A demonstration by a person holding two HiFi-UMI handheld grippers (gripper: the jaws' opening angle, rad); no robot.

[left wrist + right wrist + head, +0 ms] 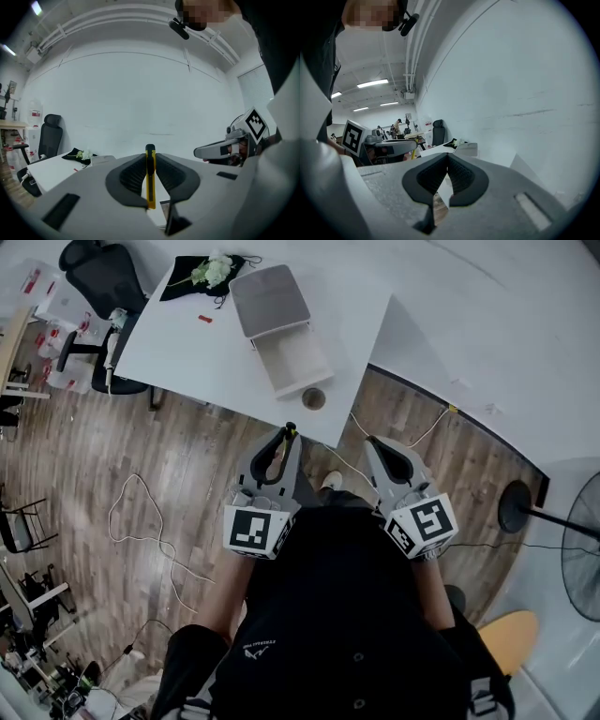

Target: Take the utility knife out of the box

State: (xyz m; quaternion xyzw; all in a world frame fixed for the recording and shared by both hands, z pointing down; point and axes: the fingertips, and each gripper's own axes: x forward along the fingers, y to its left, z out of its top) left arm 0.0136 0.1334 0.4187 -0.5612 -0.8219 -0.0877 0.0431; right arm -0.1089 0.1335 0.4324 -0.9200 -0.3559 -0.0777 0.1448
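The left gripper (pixel 150 157) clamps the knife (pixel 150 187) by its flat sides, away from the box (pixel 281 329). It seems light, stiff and slippery. The right gripper (pixel 446 159) is closed, empty.

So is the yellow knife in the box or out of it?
Out. The utility knife is clamped between the left gripper's jaws, held well clear of the box.

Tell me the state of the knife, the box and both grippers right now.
left gripper: shut on the utility knife.
right gripper: shut, nothing between its jaws.
utility knife: out of the box, clamped edge-on between the pads.
box: open on the table, lid back, inside looks empty.
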